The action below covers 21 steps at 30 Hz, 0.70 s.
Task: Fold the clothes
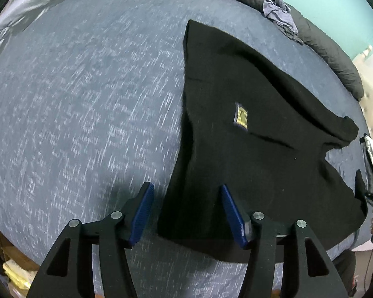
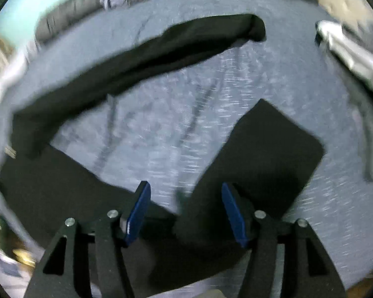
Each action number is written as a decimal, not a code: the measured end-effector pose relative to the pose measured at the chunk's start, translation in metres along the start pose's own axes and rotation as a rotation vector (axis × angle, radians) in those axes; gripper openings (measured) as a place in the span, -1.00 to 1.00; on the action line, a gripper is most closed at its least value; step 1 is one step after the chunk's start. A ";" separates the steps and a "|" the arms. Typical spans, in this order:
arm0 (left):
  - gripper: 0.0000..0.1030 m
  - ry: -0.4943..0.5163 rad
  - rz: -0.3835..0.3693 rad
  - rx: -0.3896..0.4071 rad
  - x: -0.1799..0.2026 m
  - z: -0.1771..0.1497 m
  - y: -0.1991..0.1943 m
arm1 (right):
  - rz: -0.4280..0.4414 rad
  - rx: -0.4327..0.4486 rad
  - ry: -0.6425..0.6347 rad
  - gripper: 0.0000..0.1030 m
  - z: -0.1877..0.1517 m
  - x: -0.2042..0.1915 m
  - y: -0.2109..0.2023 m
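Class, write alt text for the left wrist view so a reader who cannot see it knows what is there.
A black T-shirt with a small yellow chest logo lies spread on a blue-grey bedsheet. The open left gripper hovers over its near edge, holding nothing. A dark duvet is bunched along the far side.

The black T-shirt (image 1: 248, 154) is matt, soft cloth with a small stitched yellow patch (image 1: 241, 114). The bed (image 1: 87, 99) wears a heathered blue-grey woven sheet — slightly rough. The fingers' (image 1: 142, 213) blue pads look ribbed plastic; black arms matt, with shiny metal pins (image 1: 116, 215).
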<state>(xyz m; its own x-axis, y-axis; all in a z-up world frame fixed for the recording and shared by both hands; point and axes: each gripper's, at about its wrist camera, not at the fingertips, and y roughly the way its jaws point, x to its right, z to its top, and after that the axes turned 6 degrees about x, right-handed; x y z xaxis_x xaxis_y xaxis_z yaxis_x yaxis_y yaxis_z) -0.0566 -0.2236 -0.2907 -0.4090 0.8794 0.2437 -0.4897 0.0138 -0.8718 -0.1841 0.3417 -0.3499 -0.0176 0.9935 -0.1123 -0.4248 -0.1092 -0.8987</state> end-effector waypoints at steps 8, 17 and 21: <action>0.17 -0.002 -0.015 -0.002 -0.003 -0.016 -0.006 | -0.132 0.016 -0.076 -0.82 -0.017 0.004 -0.002; 0.18 -0.006 -0.036 0.018 -0.002 -0.022 -0.016 | -0.044 0.182 0.111 -0.91 -0.068 0.045 -0.060; 0.20 0.003 -0.040 0.026 0.002 -0.025 -0.021 | 0.018 0.167 0.218 -0.89 -0.109 0.063 -0.061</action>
<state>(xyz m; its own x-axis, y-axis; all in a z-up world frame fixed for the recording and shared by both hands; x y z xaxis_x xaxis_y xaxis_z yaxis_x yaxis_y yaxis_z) -0.0282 -0.2100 -0.2829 -0.3862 0.8797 0.2773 -0.5255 0.0372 -0.8500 -0.0604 0.4076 -0.3487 0.1609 0.9593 -0.2320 -0.5695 -0.1018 -0.8157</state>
